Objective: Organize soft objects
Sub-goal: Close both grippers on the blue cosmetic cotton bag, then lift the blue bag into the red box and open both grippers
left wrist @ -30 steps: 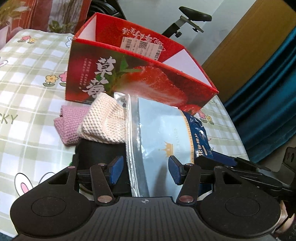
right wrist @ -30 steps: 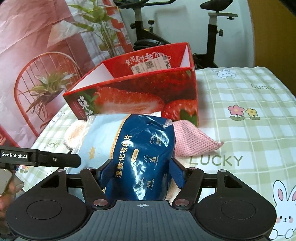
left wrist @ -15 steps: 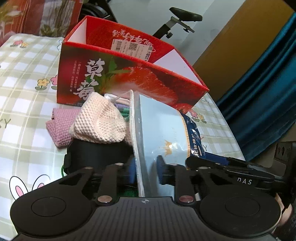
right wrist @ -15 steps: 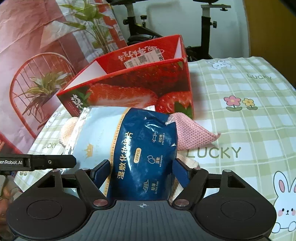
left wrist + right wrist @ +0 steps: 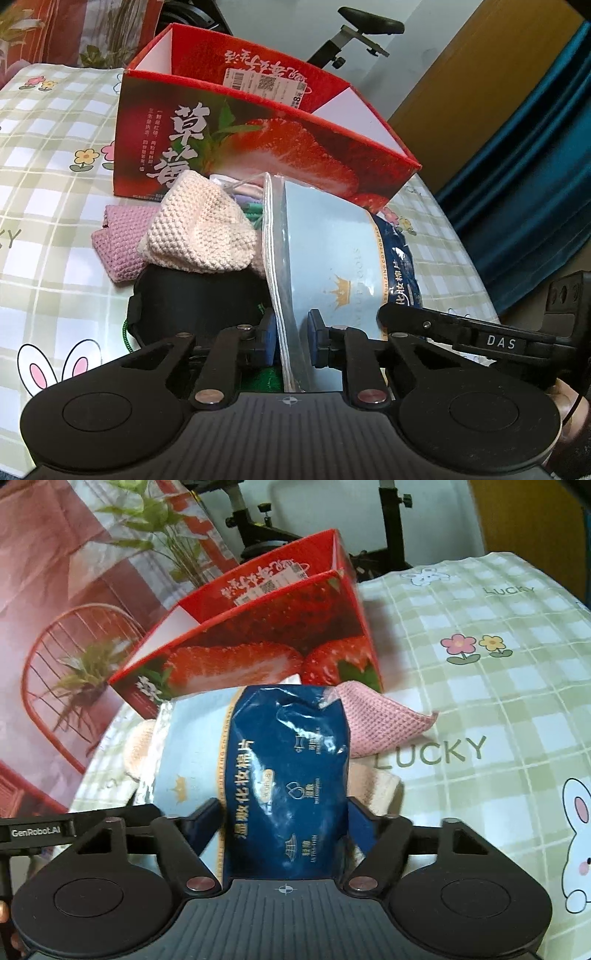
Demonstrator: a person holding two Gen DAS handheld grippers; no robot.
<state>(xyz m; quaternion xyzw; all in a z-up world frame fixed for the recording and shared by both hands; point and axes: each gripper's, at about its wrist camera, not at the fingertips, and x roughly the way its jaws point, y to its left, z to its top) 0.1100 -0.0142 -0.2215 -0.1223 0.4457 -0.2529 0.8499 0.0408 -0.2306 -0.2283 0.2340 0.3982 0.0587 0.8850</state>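
A blue and pale-blue bag of cotton pads (image 5: 332, 266) (image 5: 288, 775) is held up between both grippers, in front of the red strawberry box (image 5: 258, 147) (image 5: 258, 642). My left gripper (image 5: 291, 339) is shut on the bag's flat sealed edge. My right gripper (image 5: 286, 823) is shut on the bag's dark blue bulging side. A cream knitted cloth (image 5: 199, 232), a pink cloth (image 5: 118, 243) (image 5: 384, 720) and a black soft item (image 5: 195, 306) lie on the table below the bag.
The table has a green checked cloth (image 5: 498, 709) printed with rabbits and flowers. The box stands open at the top, at the far side. An exercise bike (image 5: 362, 33) and a teal curtain (image 5: 535, 166) are beyond the table edge.
My left gripper has closed from open onto the bag's sealed edge. Both grippers have risen and moved toward the box with the bag.
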